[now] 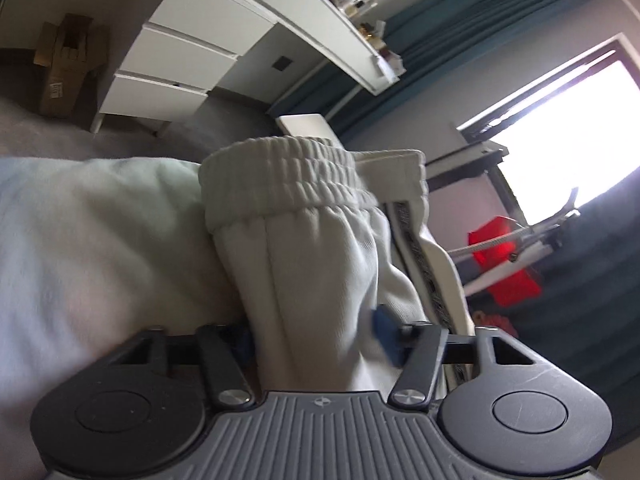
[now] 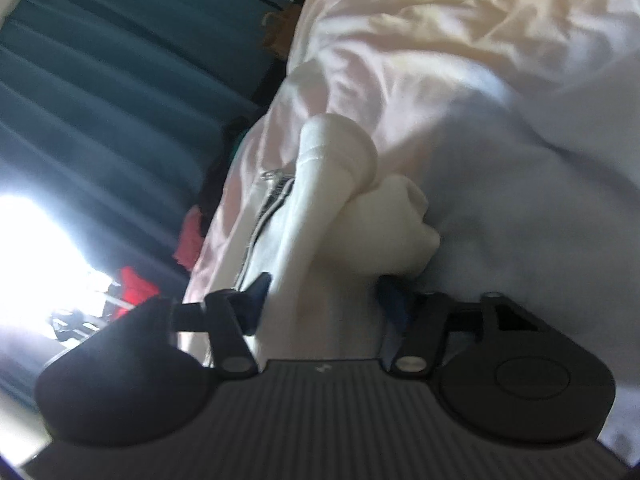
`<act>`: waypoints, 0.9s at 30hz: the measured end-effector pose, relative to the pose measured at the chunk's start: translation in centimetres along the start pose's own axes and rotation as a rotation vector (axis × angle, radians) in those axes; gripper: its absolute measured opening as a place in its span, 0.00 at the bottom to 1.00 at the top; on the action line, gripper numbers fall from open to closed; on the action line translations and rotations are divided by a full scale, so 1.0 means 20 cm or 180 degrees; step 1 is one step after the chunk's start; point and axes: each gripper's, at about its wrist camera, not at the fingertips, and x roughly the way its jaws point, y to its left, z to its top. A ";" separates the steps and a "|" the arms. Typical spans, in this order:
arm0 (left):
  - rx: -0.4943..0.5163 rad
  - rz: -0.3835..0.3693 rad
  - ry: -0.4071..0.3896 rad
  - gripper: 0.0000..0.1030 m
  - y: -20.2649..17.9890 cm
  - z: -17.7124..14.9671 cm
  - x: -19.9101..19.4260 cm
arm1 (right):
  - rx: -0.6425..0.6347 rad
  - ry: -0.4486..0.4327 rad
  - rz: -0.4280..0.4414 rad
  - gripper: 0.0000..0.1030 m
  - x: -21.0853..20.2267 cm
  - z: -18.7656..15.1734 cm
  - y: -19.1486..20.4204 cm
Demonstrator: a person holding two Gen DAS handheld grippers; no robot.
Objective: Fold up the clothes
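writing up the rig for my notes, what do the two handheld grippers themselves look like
Both look alike. The left gripper has a grey ribbed centre plate with a small round emblem, flanked by two black rounded housings with circular caps. Black linkage bars on silver pivot screws lead to fingers with blue pads. The right gripper has the same build. No cables, hands or sleeves show.

Open carpet [image 1: 224, 116] toward the white drawers [image 1: 172, 60]; rumpled bedding [image 2: 480, 100] close around, curtain [image 2: 100, 100] alongside

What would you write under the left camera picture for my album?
Left gripper clamps a cream garment below its elastic band, above a pale bedsheet.
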 end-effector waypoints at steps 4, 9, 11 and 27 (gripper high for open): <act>0.0058 -0.0108 -0.0205 0.12 -0.04 0.04 -0.05 | 0.0062 -0.0064 -0.0060 0.24 0.00 0.01 0.02; 0.0214 -0.0333 -0.0476 0.09 -0.14 0.07 -0.27 | -0.0048 -0.0198 0.0008 0.13 -0.14 0.01 0.09; 0.0173 -0.0411 -0.0508 0.09 -0.15 0.07 -0.38 | 0.0005 -0.0230 0.0084 0.11 -0.22 0.03 0.11; 0.0180 -0.0070 -0.0645 0.10 0.06 0.10 -1.22 | 0.0318 -0.0089 0.0016 0.11 -0.82 0.15 -0.03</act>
